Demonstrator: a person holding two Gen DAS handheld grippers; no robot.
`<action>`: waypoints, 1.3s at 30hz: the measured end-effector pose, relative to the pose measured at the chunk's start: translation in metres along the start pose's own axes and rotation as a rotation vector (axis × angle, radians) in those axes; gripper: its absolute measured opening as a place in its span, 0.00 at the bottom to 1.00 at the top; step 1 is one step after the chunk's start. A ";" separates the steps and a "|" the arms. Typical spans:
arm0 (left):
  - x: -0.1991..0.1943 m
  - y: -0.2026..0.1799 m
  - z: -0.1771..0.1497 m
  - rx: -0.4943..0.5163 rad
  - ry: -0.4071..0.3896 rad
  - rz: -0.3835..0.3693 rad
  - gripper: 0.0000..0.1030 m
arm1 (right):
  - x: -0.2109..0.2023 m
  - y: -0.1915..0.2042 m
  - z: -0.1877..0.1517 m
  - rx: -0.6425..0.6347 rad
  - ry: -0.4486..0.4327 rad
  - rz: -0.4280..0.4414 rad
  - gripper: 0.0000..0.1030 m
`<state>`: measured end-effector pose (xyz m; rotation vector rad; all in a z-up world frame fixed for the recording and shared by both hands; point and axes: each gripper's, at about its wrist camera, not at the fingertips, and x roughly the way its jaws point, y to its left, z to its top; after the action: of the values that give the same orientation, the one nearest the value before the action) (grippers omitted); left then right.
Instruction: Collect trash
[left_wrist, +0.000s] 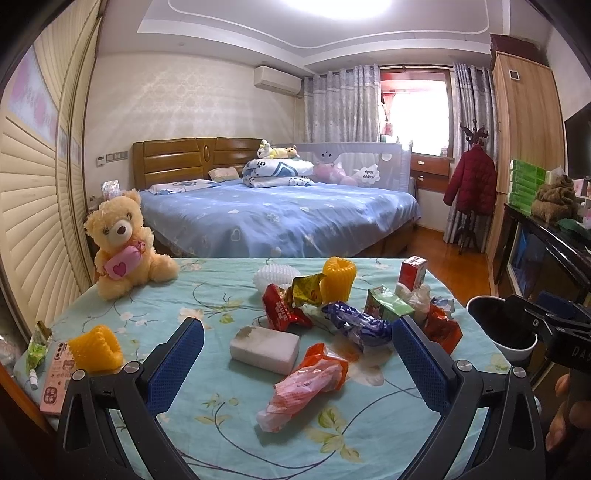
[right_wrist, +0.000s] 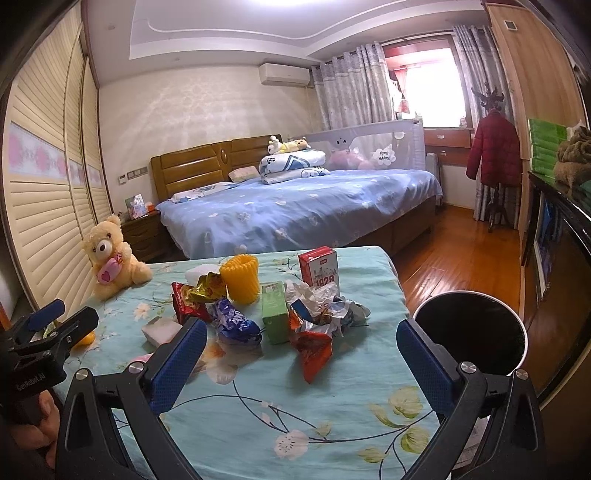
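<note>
Both tools are empty. The left hand-held gripper (left_wrist: 297, 363) hangs above the near half of the table (left_wrist: 207, 435) with its blue pads spread wide; the right hand-held gripper (right_wrist: 301, 363) is likewise spread wide, closing on nothing.

The trash lies loose in the middle of the table. Nearest the left tool is the pink and orange plastic bag (left_wrist: 306, 384), with a white foam block (left_wrist: 264, 349) just beside it. Behind these are the blue wrapper (right_wrist: 236, 325), the red wrapper (left_wrist: 282, 310) and the gold wrapper (left_wrist: 306, 290). The green carton (right_wrist: 275, 314) stands upright; an orange wrapper (right_wrist: 314, 350) touches crumpled paper (right_wrist: 314, 295) next to it. The red and white carton (right_wrist: 319, 271) stands at the far side, beside a yellow foam net sleeve (right_wrist: 240, 278). A second yellow sleeve (left_wrist: 98, 349) lies apart, near the left edge.

We judge the wrappers and bag light, limp and slick: pinch a bunched fold, not a flat face. The cartons look stiff but probably empty, so grip across the narrow sides and expect tipping. Foam sleeves should compress; a gentle close would do.

The black-lined bin (right_wrist: 469, 336) stands off the table's right edge, mouth open. We see bare cloth in front of the pile for approach. The teddy bear (left_wrist: 123, 240) and a phone (left_wrist: 55, 376) at the left are not trash; we keep clear of them.
</note>
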<state>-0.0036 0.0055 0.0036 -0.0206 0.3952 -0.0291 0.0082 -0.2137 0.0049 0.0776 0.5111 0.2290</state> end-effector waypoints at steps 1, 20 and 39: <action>0.000 0.000 0.000 0.000 0.000 0.001 0.99 | 0.000 0.000 0.000 0.000 0.001 0.001 1.00; 0.002 0.000 -0.001 -0.008 0.009 -0.007 0.99 | 0.001 0.000 -0.001 0.003 0.008 0.008 1.00; 0.007 0.003 -0.004 -0.017 0.032 -0.018 0.99 | 0.005 0.000 -0.004 0.008 0.023 0.012 1.00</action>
<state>0.0014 0.0087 -0.0033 -0.0405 0.4273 -0.0435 0.0102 -0.2125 -0.0010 0.0855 0.5346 0.2399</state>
